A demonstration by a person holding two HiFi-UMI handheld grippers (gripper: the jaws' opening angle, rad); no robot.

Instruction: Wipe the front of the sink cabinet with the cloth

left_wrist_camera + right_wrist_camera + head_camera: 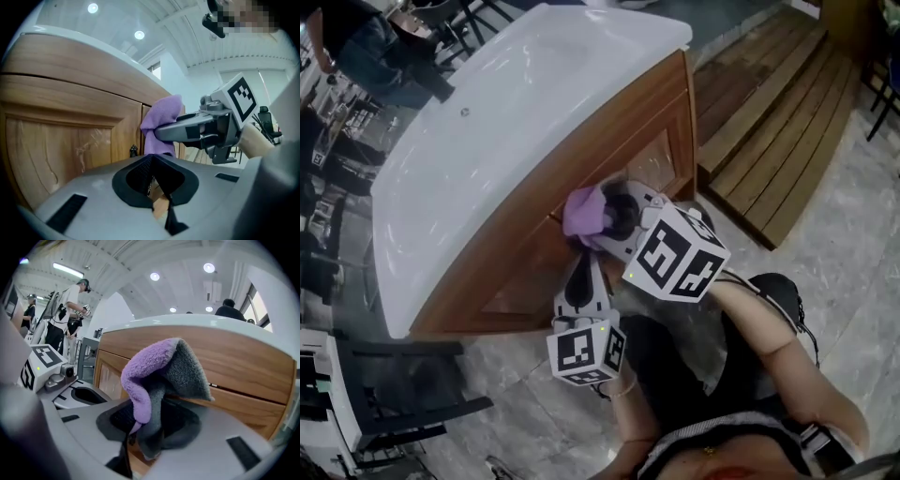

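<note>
Purple-grey cloth (161, 371) clamped in right claw (600, 225), against wooden sink cabinet (516, 272) front. Left claw (157, 199) closed on nothing, just below.

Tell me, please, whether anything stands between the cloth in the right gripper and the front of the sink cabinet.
Nothing visible does. The right gripper holds the cloth right up at the cabinet front, bare wood behind it. The left gripper, shut and empty, sits beside it, not in between.
</note>
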